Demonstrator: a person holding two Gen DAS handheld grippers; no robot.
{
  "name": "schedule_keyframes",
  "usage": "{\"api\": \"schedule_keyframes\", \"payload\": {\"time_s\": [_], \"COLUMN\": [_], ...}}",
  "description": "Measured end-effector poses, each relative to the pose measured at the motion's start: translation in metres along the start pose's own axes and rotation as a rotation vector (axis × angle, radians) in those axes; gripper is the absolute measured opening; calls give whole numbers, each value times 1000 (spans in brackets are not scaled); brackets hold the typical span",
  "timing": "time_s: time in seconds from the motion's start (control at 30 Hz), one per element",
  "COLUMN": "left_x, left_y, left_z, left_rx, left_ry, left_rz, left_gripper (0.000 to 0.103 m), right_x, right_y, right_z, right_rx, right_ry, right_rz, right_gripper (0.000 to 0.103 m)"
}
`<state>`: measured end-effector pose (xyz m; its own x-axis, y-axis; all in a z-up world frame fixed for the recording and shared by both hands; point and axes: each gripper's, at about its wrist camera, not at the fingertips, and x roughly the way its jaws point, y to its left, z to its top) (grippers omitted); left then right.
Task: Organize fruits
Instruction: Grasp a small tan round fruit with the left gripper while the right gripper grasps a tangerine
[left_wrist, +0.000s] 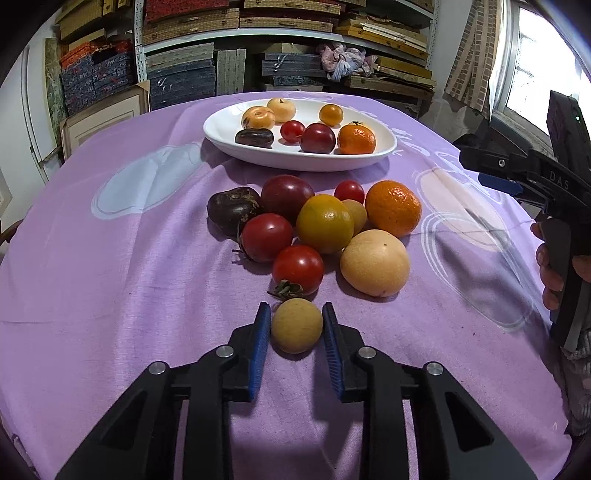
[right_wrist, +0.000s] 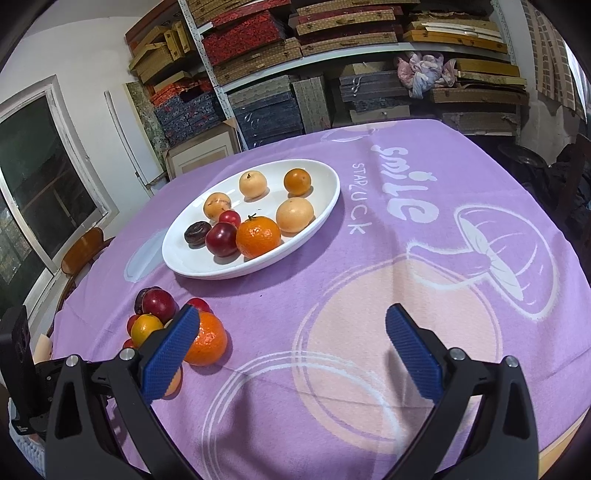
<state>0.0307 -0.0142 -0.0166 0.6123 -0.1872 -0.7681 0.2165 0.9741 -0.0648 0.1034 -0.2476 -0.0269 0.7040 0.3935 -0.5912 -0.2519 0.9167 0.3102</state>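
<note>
White oval plate (left_wrist: 384, 147) already held about seven fruits; roughly ten remained piled on the purple cloth (left_wrist: 129, 295). Left gripper (left_wrist: 296, 325) was clamped on a small tan fruit (left_wrist: 296, 325) nearest the pile. Right gripper (right_wrist: 291, 339) stood wide, empty.

The right gripper (right_wrist: 291, 354) hung with its jaws spread wide over the purple cloth (right_wrist: 369, 229) on the desk, nothing between them. A white plate (right_wrist: 325, 206) held eight fruits; more fruit (right_wrist: 207, 339) clustered beside the left finger.
</note>
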Motion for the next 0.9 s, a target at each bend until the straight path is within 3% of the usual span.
{"api": "schedule_keyframes", "payload": {"time_s": [0.13,0.27,0.4,0.63,0.67,0.77,0.9], "left_x": [-4,-8,-4,-3,-3,-3,-1], "left_y": [-1,17,24,22,21,21,21], "left_z": [0,4,5,4,3,3,3], "left_rx": [15,-54,-85,-68,-68,-62,-62], "left_ry": [-19,-44,-16,-11,-11,-10,0], "left_rz": [44,107,118,113,113,117,118], "left_gripper": [27,27,27,27,27,27,27], "right_x": [-2,1,11,29,33,48,58], "right_y": [11,33,50,60,62,69,74], "right_z": [-2,-9,-20,-18,-18,-21,-24], "right_rx": [-50,-167,-239,-238,-240,-259,-256], "right_ry": [-4,10,38,67,81,142,189], "right_rz": [28,54,31,19,25,48,78], "right_gripper": [99,99,99,98,95,74,68]}}
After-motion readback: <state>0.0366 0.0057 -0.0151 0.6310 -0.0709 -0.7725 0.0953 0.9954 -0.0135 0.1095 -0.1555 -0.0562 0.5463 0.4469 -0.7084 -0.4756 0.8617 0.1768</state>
